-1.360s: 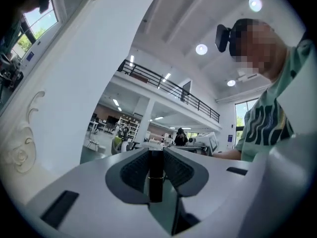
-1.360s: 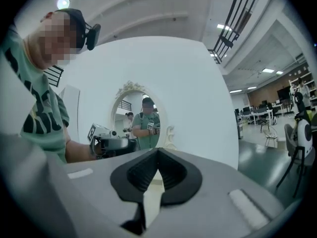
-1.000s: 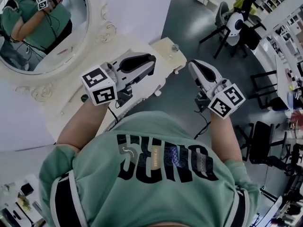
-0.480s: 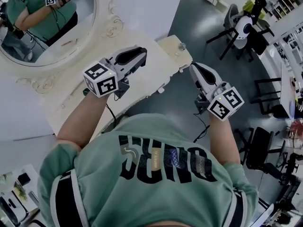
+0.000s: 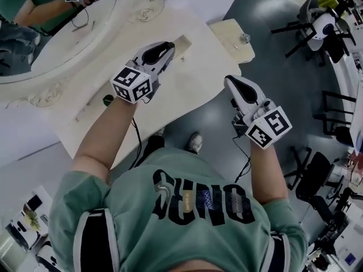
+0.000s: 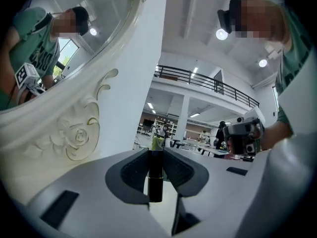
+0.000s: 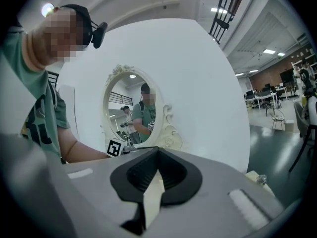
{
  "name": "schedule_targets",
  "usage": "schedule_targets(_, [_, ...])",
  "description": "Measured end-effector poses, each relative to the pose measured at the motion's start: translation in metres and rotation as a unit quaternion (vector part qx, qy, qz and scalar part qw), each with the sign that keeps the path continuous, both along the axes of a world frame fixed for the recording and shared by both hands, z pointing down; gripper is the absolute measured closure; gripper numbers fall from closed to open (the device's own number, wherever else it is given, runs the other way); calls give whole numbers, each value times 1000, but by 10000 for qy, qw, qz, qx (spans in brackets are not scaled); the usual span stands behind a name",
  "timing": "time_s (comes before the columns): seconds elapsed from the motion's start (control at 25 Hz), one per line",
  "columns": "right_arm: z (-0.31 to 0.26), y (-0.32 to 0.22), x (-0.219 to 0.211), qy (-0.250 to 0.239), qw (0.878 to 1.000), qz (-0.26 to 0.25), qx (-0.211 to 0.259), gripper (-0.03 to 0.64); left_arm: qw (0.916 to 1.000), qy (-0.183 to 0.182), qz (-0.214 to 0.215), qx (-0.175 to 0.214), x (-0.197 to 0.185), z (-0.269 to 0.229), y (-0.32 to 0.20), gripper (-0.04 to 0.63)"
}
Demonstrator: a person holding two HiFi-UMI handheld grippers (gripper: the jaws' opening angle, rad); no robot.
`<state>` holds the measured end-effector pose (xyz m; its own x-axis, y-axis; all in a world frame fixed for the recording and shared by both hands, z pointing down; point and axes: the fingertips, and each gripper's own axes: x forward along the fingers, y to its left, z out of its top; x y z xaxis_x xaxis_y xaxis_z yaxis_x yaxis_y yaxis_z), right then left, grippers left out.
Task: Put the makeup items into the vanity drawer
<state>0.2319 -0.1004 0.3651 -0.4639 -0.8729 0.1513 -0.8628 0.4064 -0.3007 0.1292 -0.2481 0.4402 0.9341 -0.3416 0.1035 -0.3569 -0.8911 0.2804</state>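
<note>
Over the last second the left gripper (image 5: pixel 165 51) has travelled from the front edge of the counter (image 5: pixel 187 89) further in across it, so that it now hangs close in front of the carved frame of the mirror (image 5: pixel 34 44). The right gripper (image 5: pixel 232 84) has stayed out past the counter's front edge, above the floor. The left gripper's jaws are partly closed and clamp a slim dark tube (image 6: pixel 156 182), which stands upright between the pads (a lipstick or something like it; no label can be read). The right gripper's jaws meet at their tips with nothing between them. What looks like the pulled-out drawer (image 5: pixel 229 35), with its knob (image 5: pixel 245 38), lies ahead and to the right of the left gripper and straight ahead of the right one. So one makeup item is in hand but not yet stowed. Judging by this, the left gripper has to carry the tube rightward to that drawer and let go there. A small dark round thing (image 5: pixel 108 100) lies on the counter just behind the left gripper.
</note>
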Motion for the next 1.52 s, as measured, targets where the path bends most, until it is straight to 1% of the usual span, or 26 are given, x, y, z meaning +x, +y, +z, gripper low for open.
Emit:
schedule_targets(0.16, [34, -24, -19, -55, 9996, -197, -169, 606, 9993, -199, -214, 239, 8, 47, -22, 503])
schedule_targets(0.32, [58, -32, -30, -79, 9990, -326, -287, 606, 9978, -368, -222, 508, 19, 74, -23, 505])
schedule_targets(0.56, [79, -30, -31, -173, 9983, -309, -466, 606, 9964, -513, -239, 626, 23, 97, -27, 503])
schedule_targets(0.76, [83, -30, -35, -194, 9979, -321, -520, 606, 9952, -533, -223, 787, 19, 96, -25, 502])
schedule_targets(0.88, [87, -28, -32, -192, 9977, -352, -551, 606, 9948, -637, -258, 750, 21, 105, -22, 502])
schedule_targets(1.08, [91, -23, -36, -168, 9972, -393, -616, 606, 9937, -835, -418, 616, 7, 123, -20, 502])
schedule_targets(1.2, [93, -19, -36, -166, 9971, -382, -638, 606, 9932, -871, -531, 560, 0, 129, -21, 502])
schedule_targets(1.4, [92, -15, -38, -152, 9970, -386, -661, 606, 9920, -1008, -590, 477, -6, 139, -19, 502])
schedule_targets(1.52, [89, -13, -39, -126, 9971, -388, -638, 606, 9921, -1029, -612, 374, -12, 142, -17, 502])
